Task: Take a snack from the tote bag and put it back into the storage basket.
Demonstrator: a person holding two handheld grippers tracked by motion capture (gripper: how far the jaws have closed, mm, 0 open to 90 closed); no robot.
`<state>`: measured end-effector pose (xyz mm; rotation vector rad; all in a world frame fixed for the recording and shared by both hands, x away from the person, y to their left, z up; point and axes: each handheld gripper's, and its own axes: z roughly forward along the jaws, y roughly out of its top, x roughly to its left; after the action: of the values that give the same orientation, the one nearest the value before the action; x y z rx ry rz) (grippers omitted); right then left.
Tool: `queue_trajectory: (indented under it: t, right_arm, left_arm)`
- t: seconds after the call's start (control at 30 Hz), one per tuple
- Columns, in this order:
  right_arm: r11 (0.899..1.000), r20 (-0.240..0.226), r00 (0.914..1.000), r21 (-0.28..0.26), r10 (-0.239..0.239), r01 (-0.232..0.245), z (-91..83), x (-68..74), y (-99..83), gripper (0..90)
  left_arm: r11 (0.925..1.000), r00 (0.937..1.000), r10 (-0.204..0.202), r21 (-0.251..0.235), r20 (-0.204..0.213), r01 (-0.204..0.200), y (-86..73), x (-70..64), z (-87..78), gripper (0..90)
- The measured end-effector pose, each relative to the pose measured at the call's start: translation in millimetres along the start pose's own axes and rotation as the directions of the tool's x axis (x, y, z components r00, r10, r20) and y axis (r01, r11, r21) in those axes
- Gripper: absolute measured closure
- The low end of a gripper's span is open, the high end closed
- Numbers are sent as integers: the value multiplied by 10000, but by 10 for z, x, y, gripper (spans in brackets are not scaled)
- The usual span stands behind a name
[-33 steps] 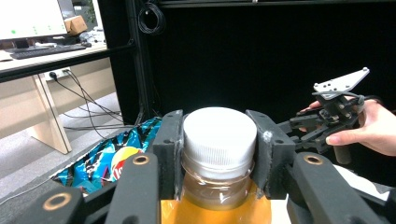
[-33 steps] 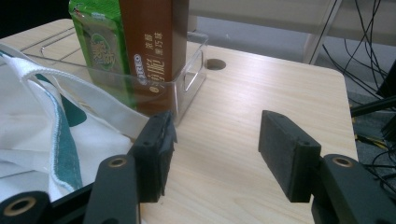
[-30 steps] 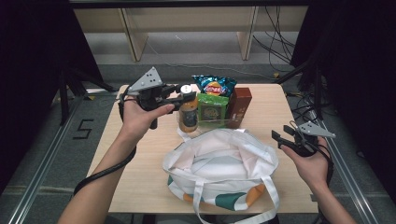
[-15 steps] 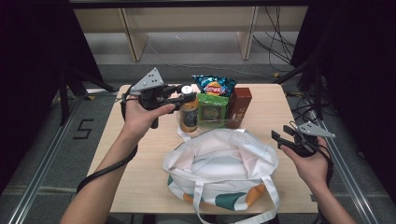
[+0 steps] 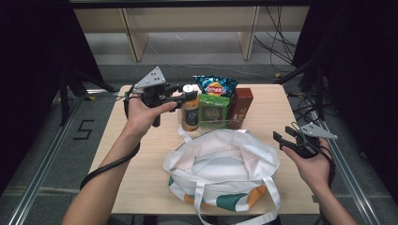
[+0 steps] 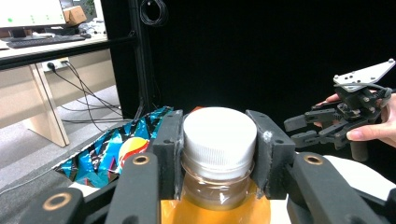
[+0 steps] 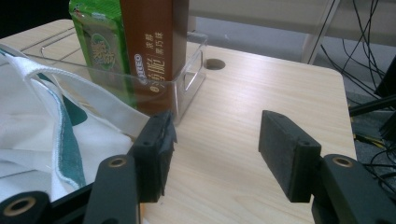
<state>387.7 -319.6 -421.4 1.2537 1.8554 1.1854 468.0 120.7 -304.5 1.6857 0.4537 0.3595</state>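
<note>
The bottle (image 6: 218, 158) sits clamped by its white cap in my left gripper (image 5: 180, 99), unmoved over the last second, so it's secured for lifting. Below and right gapes the tote bag (image 5: 220, 164); beyond it my right gripper (image 5: 284, 140) waits wide open.

Wooden table (image 5: 141, 154) bearing tote bag (image 5: 220, 164), clear bin (image 7: 187, 88)

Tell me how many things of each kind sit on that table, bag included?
Bottles: 1, the orange bottle with a white cap, gripped by the left tool
Snack bags: 2, blue bag and green bag
Boxes: 1, brown box
Clear trays: 1, tray
Tote bags: 1, white tote
Total: 6
</note>
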Motion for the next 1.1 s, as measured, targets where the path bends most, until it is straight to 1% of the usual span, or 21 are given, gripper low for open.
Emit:
queue_trajectory:
  t: [0.03,0.07,0.1,0.13,0.17,0.27,0.3,0.33,0.37,0.4,0.43,0.5,0.57,0.63,0.67,0.73,0.77,0.8,0.9,0.97,1.1]
  right_arm:
    - [9999,33,10000,-86,-86,86,-1,-10,-9,457]
    - [9999,-49,10000,110,50,-50,-14,-5,-7,457]
    - [9999,-38,10000,153,3,-2,-16,-9,-8,457]
    - [9994,53,9994,69,-352,352,-7,-46,-10,457]
    - [9999,0,10000,127,7,-7,-14,-13,-13,457]
    - [9999,-164,9999,118,-42,44,-20,-18,-12,458]
    - [9999,-83,9999,51,-119,119,-19,-24,-12,458]
    - [10000,73,10000,-79,-20,21,-14,-14,-18,458]
    - [10000,-11,10000,17,-74,74,-17,-21,-15,458]
    - [10000,28,10000,42,-54,54,-22,-17,-16,458]
    - [9999,79,10000,-117,12,-11,-13,-10,-21,458]
    - [9999,-43,10000,108,-49,49,-27,-18,-14,458]
    - [9999,-138,9999,116,23,-22,-22,-15,-16,458]
    - [9998,-103,9998,65,-183,184,-15,-29,-18,457]
    - [9999,-1,10000,155,31,-31,-22,-11,-22,458]
    - [9996,-19,9996,81,-266,266,-12,-32,-21,458]
    - [9996,-13,9997,89,-253,253,-12,-30,-21,458]
    - [9999,-32,10000,161,-53,54,-19,-14,-22,458]
    - [9998,46,10000,212,57,-58,-21,-5,-24,458]
    - [9996,-17,9996,48,-281,281,-4,-30,-26,458]
    - [9996,-5,9996,64,-288,288,-15,-34,-21,458]
  left_arm:
    - [10000,10000,2,0,-18,-2,-4,9,4,589]
    - [10000,10000,20,13,-35,-20,-6,15,5,589]
    - [10000,10000,32,-8,-32,-32,-12,24,9,589]
    - [10000,10000,32,-10,-31,-32,-17,33,10,589]
    - [10000,10000,21,14,-24,-21,-23,42,10,589]
    - [10000,10000,-23,-26,7,23,-39,59,22,589]
    - [10000,10000,7,-31,12,-7,-42,65,25,589]
    - [10000,10000,9,-9,3,-9,-44,71,26,589]
    - [10000,10000,-10,0,-1,10,-45,76,27,589]
    - [10000,10000,-23,-8,3,23,-46,79,28,589]
    - [10000,10000,7,1,3,-7,-46,88,28,589]
    - [10000,10000,-12,-14,-40,11,-47,100,28,589]
    - [10000,10000,-6,-65,-72,5,-50,113,30,589]
    - [10000,9999,-22,-63,-98,21,-55,129,35,589]
    - [10000,10000,-8,-52,-75,8,-58,136,40,588]
    - [10000,10000,5,-26,-76,-5,-63,142,50,589]
    - [10000,10000,33,-6,-83,-33,-65,142,55,588]
    - [10000,9999,39,-24,-92,-39,-67,142,59,589]
    - [10000,9999,39,-28,-98,-40,-72,153,67,589]
    - [10000,10000,36,-52,-66,-36,-77,164,79,589]
    - [10000,9999,44,-10,-124,-44,-81,184,100,589]
